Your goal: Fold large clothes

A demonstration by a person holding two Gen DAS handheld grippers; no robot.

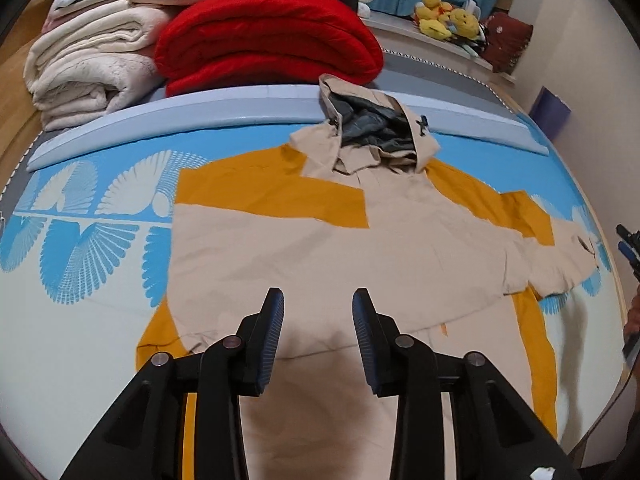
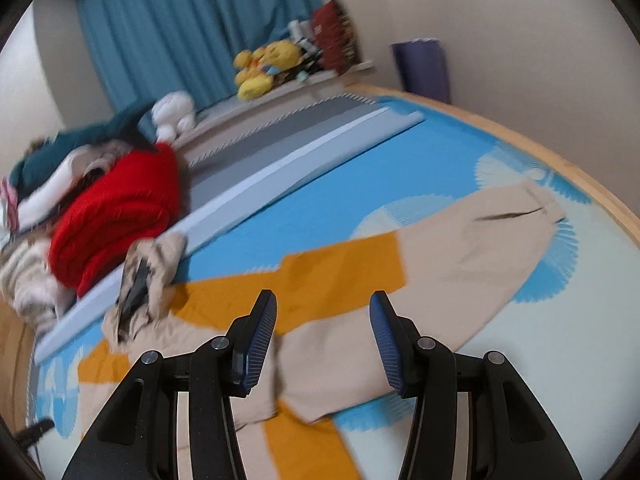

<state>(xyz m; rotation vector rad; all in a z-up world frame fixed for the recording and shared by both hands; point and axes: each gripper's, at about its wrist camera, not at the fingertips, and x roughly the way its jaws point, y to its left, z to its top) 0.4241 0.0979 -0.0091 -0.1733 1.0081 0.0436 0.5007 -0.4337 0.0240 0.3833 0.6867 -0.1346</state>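
Note:
A beige and mustard hooded jacket (image 1: 360, 248) lies flat on the blue-and-white patterned bed sheet (image 1: 80, 240), hood (image 1: 372, 132) toward the far side. Its left sleeve is folded across the body; its right sleeve (image 2: 480, 240) lies stretched out sideways on the sheet. My left gripper (image 1: 318, 308) is open and empty, hovering over the jacket's lower body. My right gripper (image 2: 322, 312) is open and empty, above the jacket where the outstretched sleeve meets the shoulder. The right wrist view is blurred.
A folded red blanket (image 1: 268, 40) and cream blankets (image 1: 88, 68) are stacked at the far side of the bed behind a pale blue folded sheet edge (image 1: 240, 104). Yellow plush toys (image 1: 444, 16) sit on a ledge. A wooden bed rim (image 2: 540, 140) runs along the wall.

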